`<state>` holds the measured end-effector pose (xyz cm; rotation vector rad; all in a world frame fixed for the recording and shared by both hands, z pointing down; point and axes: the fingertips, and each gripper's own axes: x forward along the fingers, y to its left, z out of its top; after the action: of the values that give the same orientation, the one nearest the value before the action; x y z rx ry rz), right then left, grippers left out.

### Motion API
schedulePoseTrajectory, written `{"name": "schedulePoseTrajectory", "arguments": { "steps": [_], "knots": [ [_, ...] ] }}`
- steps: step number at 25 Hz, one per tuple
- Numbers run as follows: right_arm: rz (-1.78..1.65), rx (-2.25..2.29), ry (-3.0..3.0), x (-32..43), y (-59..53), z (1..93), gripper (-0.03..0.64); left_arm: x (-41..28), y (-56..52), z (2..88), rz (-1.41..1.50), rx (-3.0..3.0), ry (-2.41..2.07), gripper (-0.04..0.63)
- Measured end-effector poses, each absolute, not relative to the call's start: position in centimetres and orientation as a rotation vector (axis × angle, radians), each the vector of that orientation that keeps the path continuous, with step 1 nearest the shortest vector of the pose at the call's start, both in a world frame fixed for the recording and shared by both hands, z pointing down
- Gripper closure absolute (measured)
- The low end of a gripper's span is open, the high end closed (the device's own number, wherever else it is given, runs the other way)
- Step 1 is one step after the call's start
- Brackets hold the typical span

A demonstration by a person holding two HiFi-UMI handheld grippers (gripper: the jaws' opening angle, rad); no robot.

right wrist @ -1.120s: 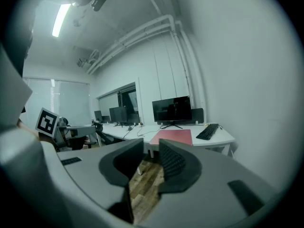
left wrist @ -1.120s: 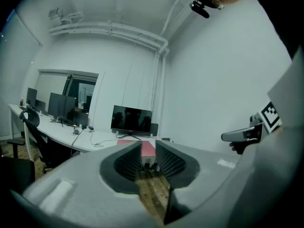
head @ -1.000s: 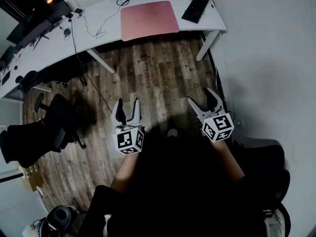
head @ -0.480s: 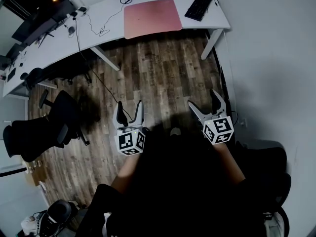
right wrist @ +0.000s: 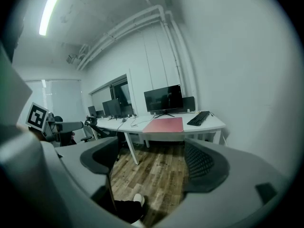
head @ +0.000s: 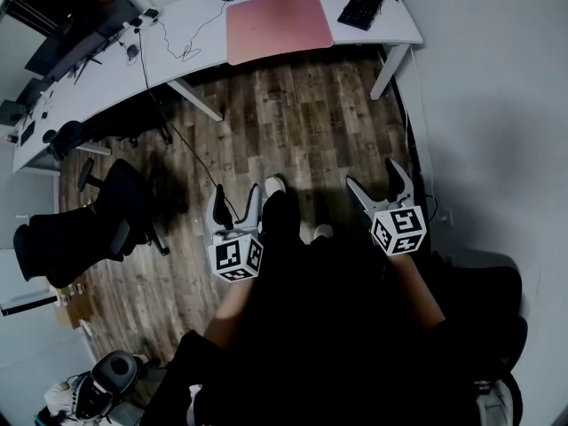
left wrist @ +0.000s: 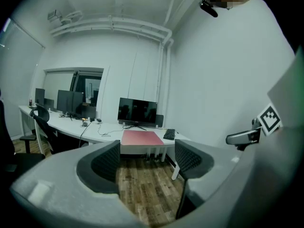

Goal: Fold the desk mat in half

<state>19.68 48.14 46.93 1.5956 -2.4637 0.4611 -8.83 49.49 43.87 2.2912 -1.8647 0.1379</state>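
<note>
**Pink desk mat lies flat while two tools open well short of the counter**

A floor (head: 302, 122) of worn, wood-grain planks fills the middle of the head view, beside a plain pale wall (head: 497, 105). Along its far edge runs a long, curved white counter (head: 106, 82) on slim white legs. A black office chair (head: 75, 233) with a rounded back stands on the planks to the left.

A person in dark clothing stands well apart from the counter, holding the left tool (head: 234, 198) and the right tool (head: 377, 183) out over the floor. Each is a grey moulded shell with a cube of black-and-white square markers. The jaws of both have just been opening and now stand spread wide. Their dark ribbed pads (left wrist: 105, 164) frame only bare planks.

The desk mat (head: 278, 27), a smooth pink rectangle with rounded corners, lies unfolded and flat at the counter's near edge, towards its right end. Behind it stands a dark flat monitor (left wrist: 137, 112), and just right of it lies a slim black keyboard (head: 366, 3). Thin black cables (head: 182, 51) loop across the counter to the mat's left. One white shoe (head: 274, 185) shows between the tools.
</note>
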Motion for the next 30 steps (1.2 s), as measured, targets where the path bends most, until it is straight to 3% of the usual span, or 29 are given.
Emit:
{"name": "schedulePoseTrajectory", "arguments": {
  "steps": [15,30],
  "knots": [
    [0.515,1.563,-2.361,17.8,38.7,48.3,0.189,-8.1,35.6,45.3,0.11,2.343,-1.766,0.25],
    [0.445,1.443,-2.368,8.7,18.6,44.7,0.189,-17.4,18.8,44.8,0.016,2.194,-1.81,0.25]
  ]
}}
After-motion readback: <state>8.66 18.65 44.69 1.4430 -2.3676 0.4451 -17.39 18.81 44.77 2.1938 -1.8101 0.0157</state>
